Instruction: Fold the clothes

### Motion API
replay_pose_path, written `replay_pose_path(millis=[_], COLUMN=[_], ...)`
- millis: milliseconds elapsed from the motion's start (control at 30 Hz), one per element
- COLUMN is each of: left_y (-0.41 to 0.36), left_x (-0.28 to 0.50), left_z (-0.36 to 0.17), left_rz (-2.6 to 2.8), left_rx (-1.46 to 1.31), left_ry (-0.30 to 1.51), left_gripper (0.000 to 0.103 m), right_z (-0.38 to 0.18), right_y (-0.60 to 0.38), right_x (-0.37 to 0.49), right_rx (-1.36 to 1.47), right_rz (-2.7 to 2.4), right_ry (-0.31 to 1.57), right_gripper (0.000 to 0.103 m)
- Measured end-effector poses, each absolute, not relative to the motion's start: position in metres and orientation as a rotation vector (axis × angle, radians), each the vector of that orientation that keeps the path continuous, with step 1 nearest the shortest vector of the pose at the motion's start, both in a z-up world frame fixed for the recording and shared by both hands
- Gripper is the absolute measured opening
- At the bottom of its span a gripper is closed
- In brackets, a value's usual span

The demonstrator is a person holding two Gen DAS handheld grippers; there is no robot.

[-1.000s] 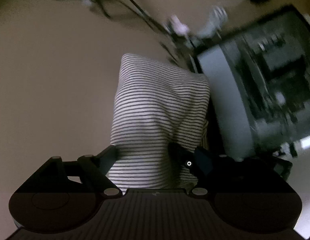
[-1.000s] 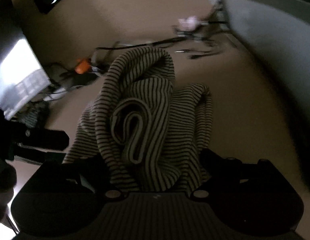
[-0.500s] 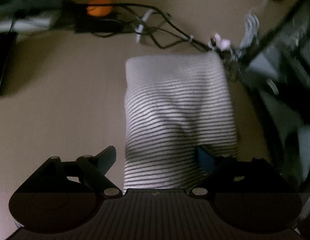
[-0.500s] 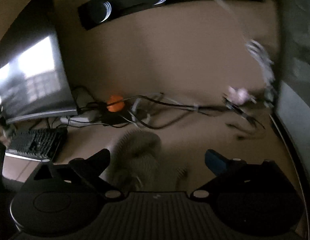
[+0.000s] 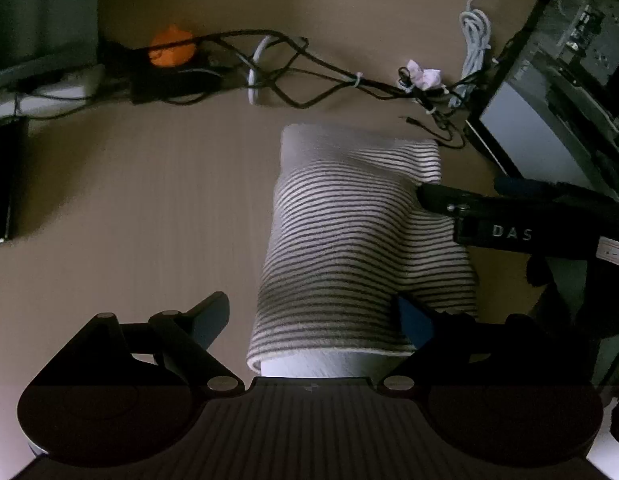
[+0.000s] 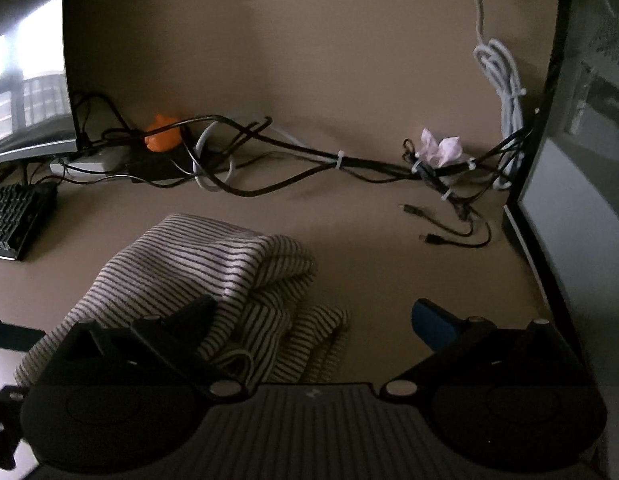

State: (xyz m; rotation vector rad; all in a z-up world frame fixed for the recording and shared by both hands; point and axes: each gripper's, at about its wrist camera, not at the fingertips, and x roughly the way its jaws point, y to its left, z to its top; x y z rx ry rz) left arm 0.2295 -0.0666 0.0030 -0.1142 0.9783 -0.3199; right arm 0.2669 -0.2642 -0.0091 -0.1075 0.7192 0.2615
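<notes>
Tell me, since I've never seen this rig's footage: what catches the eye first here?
The striped garment, folded into a thick bundle on the tan desk, lies mid-frame between the open left gripper's fingers. The open right gripper sits at its side, one finger over the cloth. Behind, a tangle of cables with an orange object runs along the wall.

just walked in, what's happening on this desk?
A person with two handheld grippers is folding a striped garment on a tan desk. The garment lies in a folded bundle. The left gripper is open, with the bundle's near end between its fingers. The right gripper is open too, beside the looser folds, gripping nothing.
</notes>
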Motion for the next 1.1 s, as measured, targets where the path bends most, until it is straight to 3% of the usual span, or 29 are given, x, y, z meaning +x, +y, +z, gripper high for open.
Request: replay_pose_path(millis=[233, 467, 767, 1100], left_y=[-0.059, -0.041, -0.008, -0.042], left_x=[0.226, 0.238, 0.269, 0.305], left_z=[0.001, -0.004, -0.012, -0.026], left_rz=[-0.38, -0.462, -0.535, -0.63], left_rx=[-0.147, -0.303, -0.514, -0.449], left_ry=[0.982, 0.997, 1.012, 1.05], left_gripper=[0.094, 0.095, 0.096, 0.097], right_z=[0.016, -0.009, -0.037, -0.051], right_y=[-0.279, -0.297, -0.3, -0.301], right_x=[0.23, 0.248, 0.292, 0.324], right_rx=[-0.086, 0.357, 0.373, 0.631], right_rz=[0.258, 0.407, 0.45, 0.567], right_ry=[0.668, 0.948, 1.081, 1.041], right_gripper=[0.103, 0.103, 0.103, 0.103])
